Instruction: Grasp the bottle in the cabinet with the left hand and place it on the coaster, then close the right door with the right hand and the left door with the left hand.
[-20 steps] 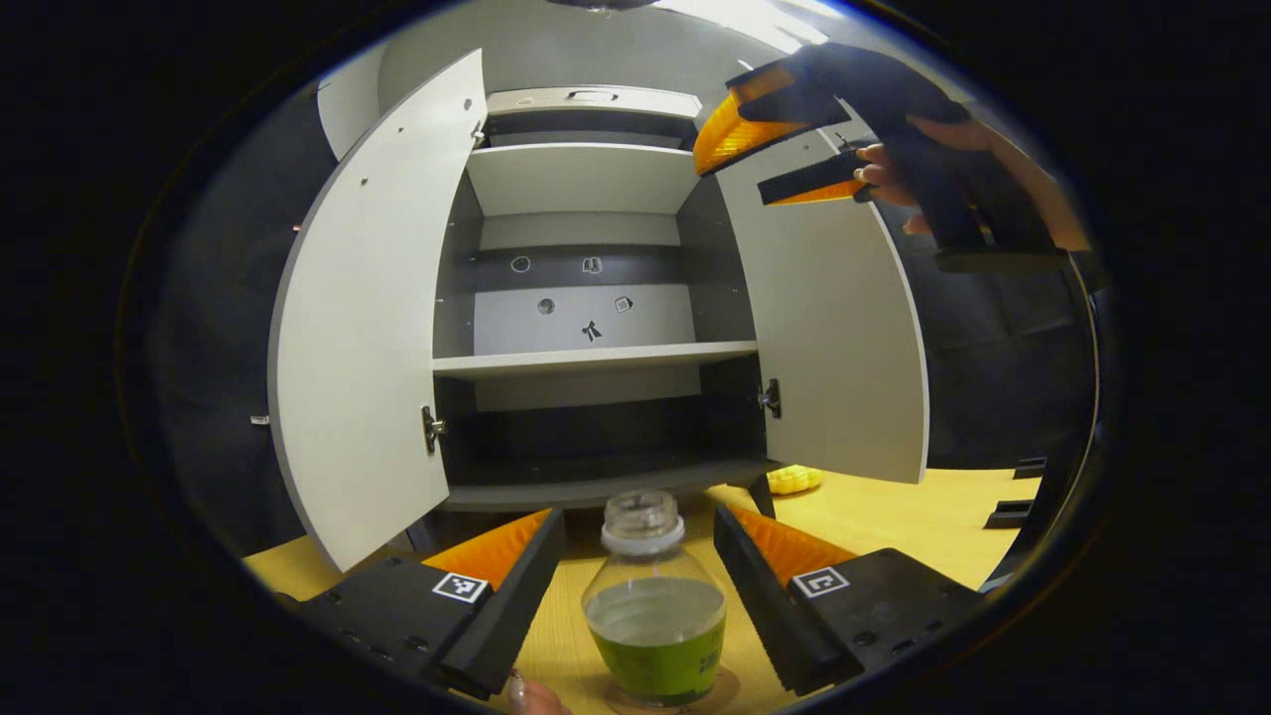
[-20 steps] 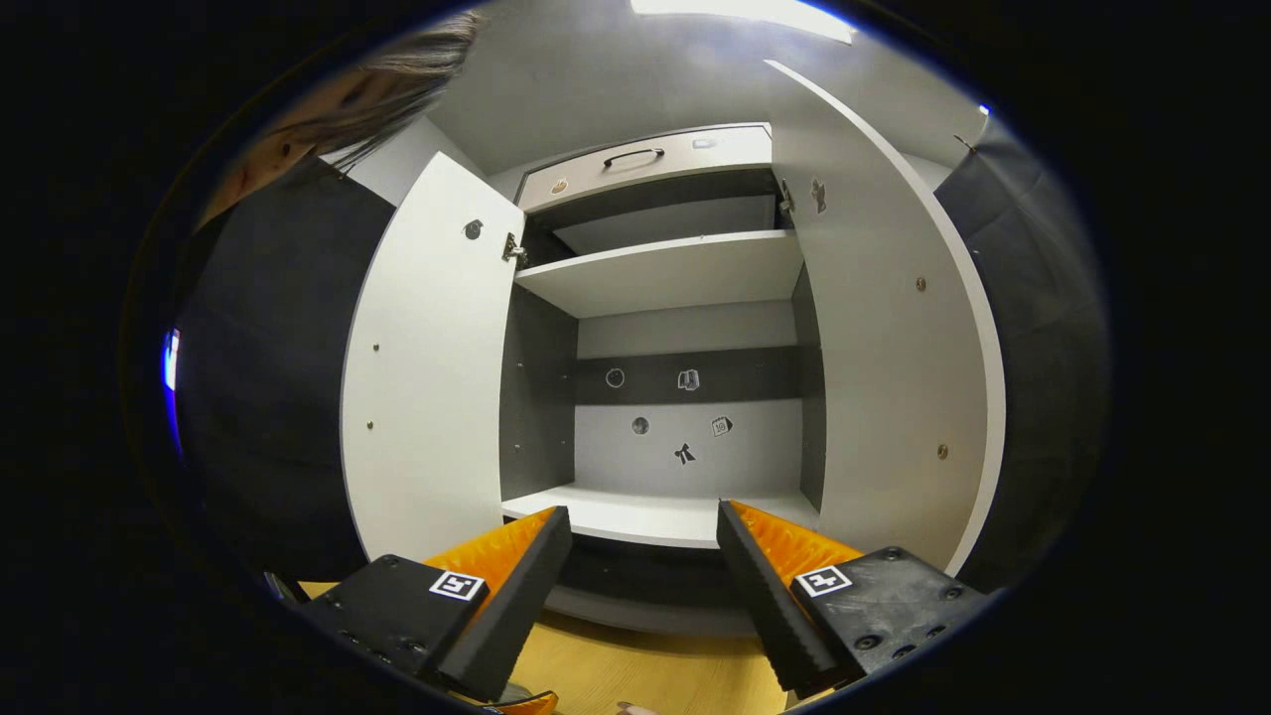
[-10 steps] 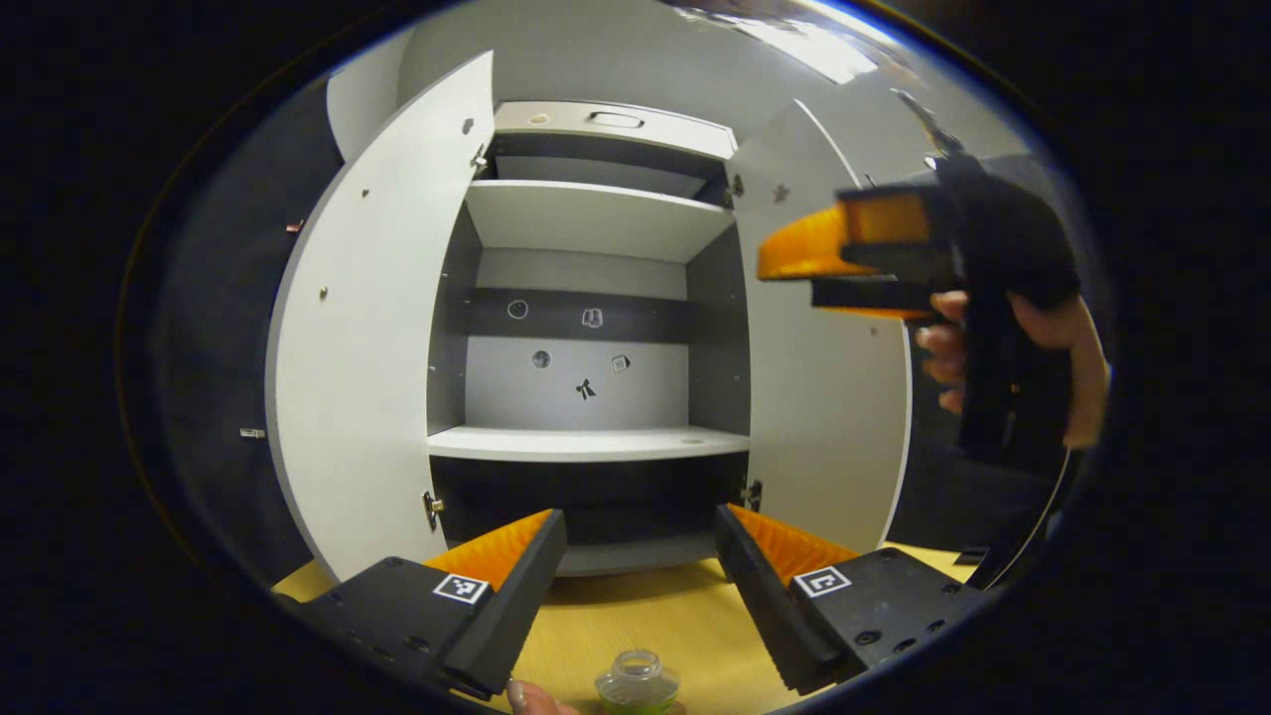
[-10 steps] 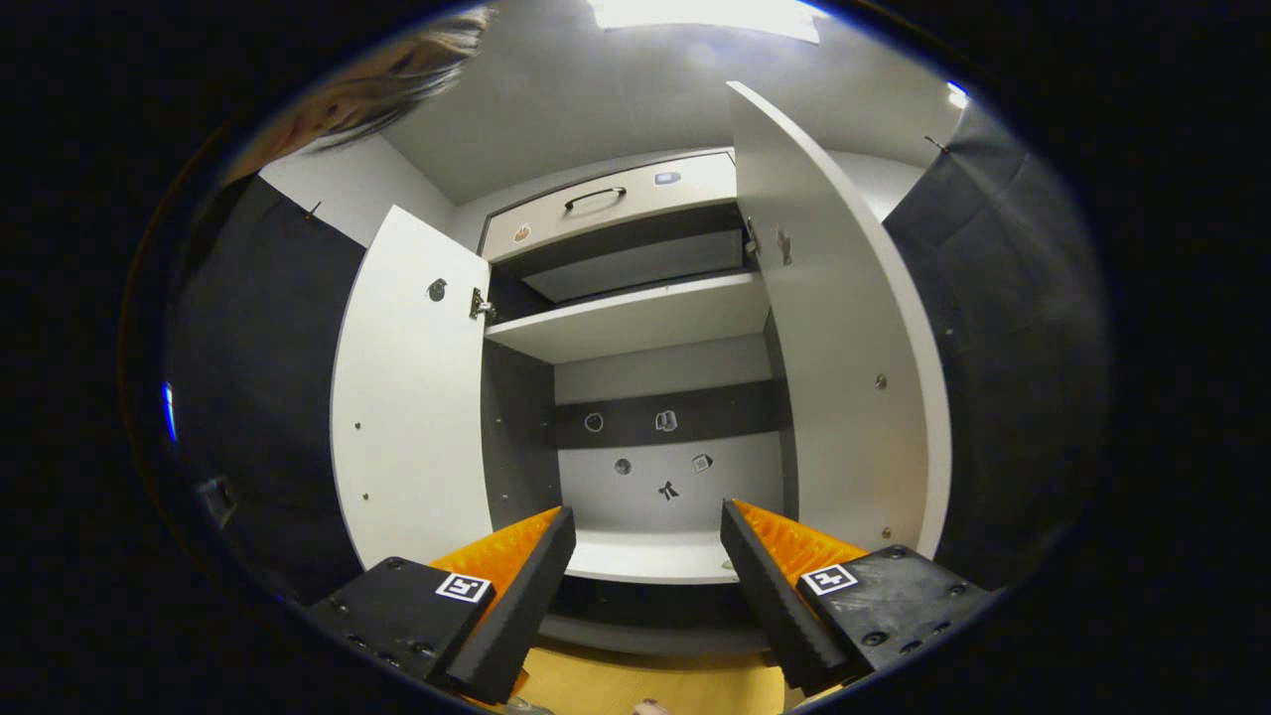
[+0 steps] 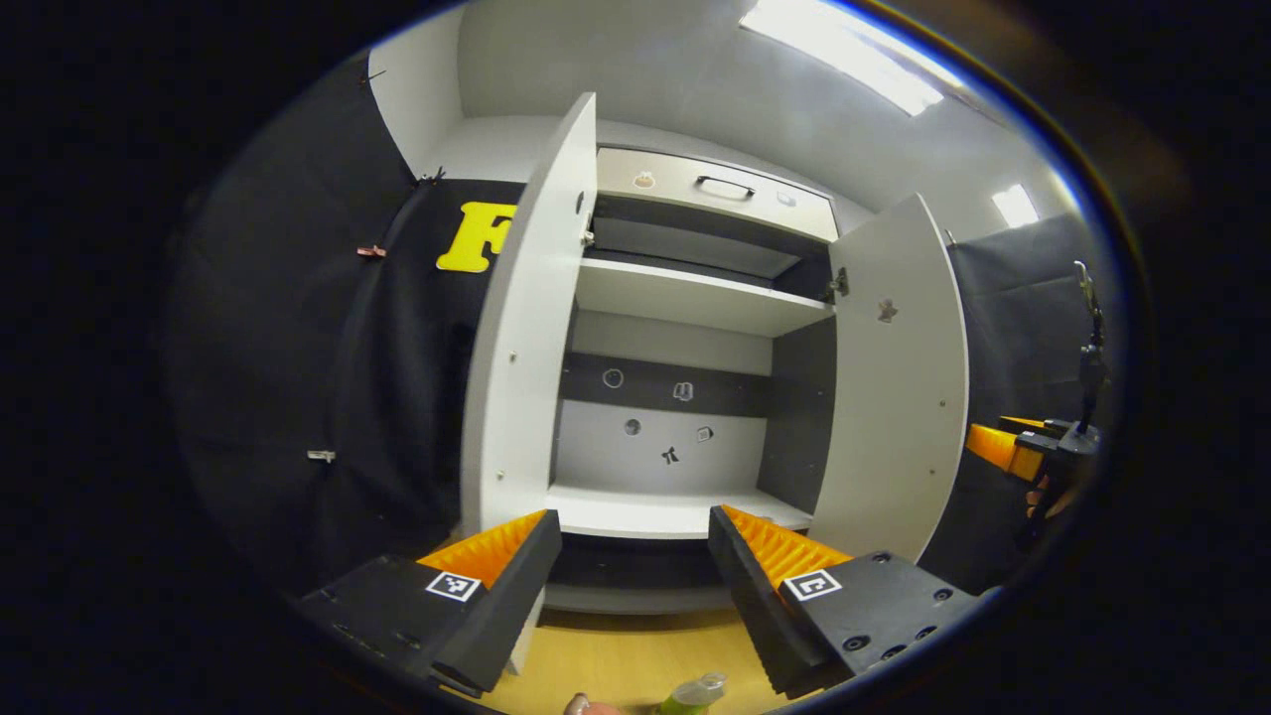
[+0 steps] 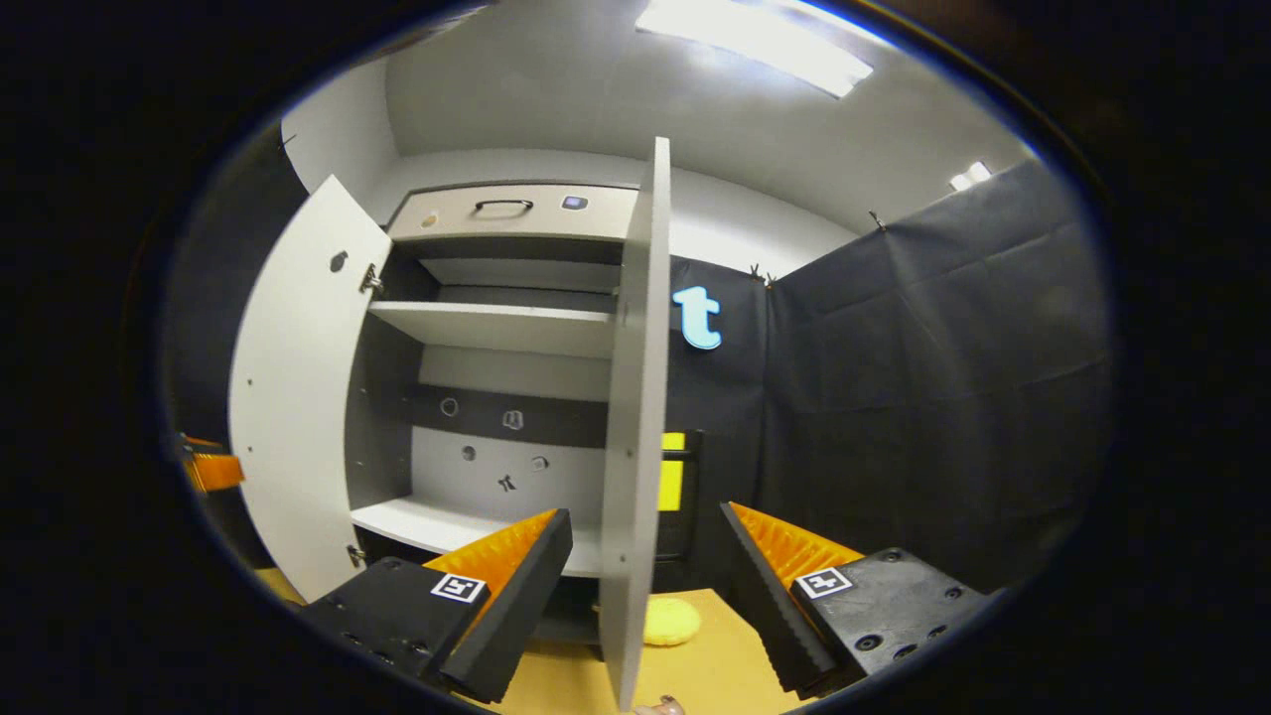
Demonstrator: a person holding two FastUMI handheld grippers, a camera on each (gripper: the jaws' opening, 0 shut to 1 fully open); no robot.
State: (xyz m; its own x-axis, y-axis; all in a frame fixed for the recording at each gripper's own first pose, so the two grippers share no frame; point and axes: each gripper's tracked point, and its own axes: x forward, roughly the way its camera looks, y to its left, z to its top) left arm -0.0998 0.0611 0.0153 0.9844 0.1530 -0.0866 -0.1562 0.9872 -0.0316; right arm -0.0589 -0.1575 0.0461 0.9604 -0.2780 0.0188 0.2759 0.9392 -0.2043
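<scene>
The left gripper (image 5: 634, 566) is spread wide with nothing between its fingers, facing the tall white-and-grey cabinet (image 5: 685, 397) whose two white doors stand open. The clear plastic bottle with green liquid (image 5: 692, 693) stands on the pale wooden counter (image 5: 616, 665) at that view's bottom rim, just below the gripper, with a fingertip (image 5: 581, 705) beside it; the coaster cannot be made out under it. In the left gripper view the left door (image 5: 521, 367) is seen nearly edge-on and the right door (image 5: 894, 387) swings outward. The right gripper (image 6: 645, 586) is also spread and holds nothing; the edge of the right door (image 6: 635, 427) stands upright between its fingers, touching neither. A round yellow object (image 6: 670, 621) lies on the counter (image 6: 715, 655) beyond that door.
</scene>
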